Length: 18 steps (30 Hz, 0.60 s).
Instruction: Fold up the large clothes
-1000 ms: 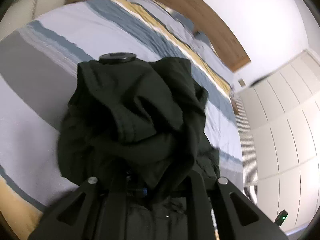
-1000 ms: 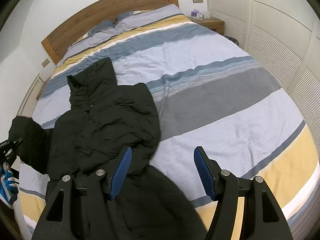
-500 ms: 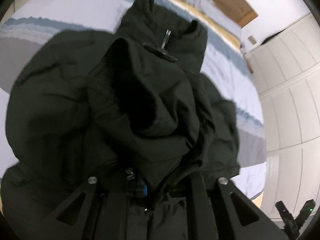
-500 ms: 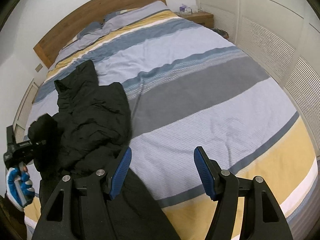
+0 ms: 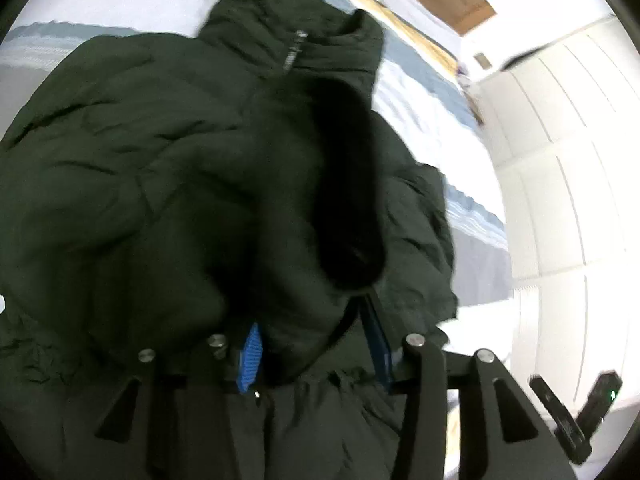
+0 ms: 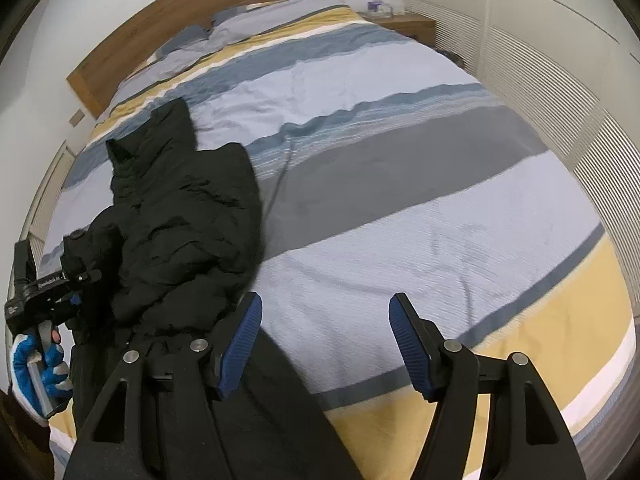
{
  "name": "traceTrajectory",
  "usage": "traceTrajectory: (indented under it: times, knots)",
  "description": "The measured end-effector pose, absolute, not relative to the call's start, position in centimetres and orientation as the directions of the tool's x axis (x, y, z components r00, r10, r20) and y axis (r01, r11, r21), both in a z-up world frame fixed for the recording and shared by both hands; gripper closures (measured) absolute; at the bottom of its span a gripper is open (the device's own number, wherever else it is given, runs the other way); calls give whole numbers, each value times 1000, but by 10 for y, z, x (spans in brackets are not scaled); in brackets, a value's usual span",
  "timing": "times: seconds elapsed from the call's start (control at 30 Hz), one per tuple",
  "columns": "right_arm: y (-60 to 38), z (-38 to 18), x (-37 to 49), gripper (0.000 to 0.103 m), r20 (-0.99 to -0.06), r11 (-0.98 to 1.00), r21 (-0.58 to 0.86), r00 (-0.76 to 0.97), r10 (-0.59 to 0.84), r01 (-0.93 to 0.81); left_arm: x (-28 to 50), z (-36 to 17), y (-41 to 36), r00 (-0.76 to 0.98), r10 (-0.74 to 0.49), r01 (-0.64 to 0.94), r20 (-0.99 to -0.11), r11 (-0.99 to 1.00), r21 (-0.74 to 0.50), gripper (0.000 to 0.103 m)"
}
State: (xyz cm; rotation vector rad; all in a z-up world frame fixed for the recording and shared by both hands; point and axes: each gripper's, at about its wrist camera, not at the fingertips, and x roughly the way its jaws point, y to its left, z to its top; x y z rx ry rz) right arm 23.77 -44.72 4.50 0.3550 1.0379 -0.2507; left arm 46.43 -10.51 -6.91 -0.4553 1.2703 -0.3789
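Note:
A black padded jacket (image 6: 180, 216) lies on the left side of the striped bed (image 6: 400, 208), collar toward the headboard. In the left wrist view the jacket (image 5: 140, 160) fills the frame, and its dark sleeve cuff (image 5: 344, 184) hangs between the blue pads of my left gripper (image 5: 316, 352), whose jaws stand partly apart around the fabric. In the right wrist view the left gripper (image 6: 76, 280) sits at the jacket's left edge with the sleeve end on it. My right gripper (image 6: 326, 344) is open and empty above the bed's foot, beside the jacket's lower part.
A wooden headboard (image 6: 192, 28) and pillows (image 6: 200, 36) are at the far end. White slatted wardrobe doors (image 6: 560, 80) line the right side. A nightstand (image 6: 404, 24) stands at the far right corner. A second black device (image 5: 572, 412) shows at the lower right of the left wrist view.
My left gripper has carried the sleeve over the jacket body toward the collar, and its jaws have spread. The right gripper stayed open and shifted slightly right.

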Motion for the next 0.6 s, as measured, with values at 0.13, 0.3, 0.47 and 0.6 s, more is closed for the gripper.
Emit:
traceTrajectory:
  times: [0.13, 0.3, 0.47, 0.6]
  knots:
    - [-415, 48, 257, 37, -870, 934, 165, 494, -14, 317, 457, -55, -99, 240, -574, 81, -783, 815, -573, 59]
    - [-361, 53, 287, 36, -867, 962, 154, 499, 23, 224, 456, -40, -54, 283, -578, 96, -766, 811, -577, 59]
    - [-292, 57, 326, 36, -855, 983, 160, 510, 94, 87, 471, -43, 20, 346, -445, 38, -826, 886, -461, 59]
    - [-227, 64, 360, 36, -836, 985, 166, 525, 162, -40, 483, -55, 70, 368, -369, -22, -854, 914, -404, 59]
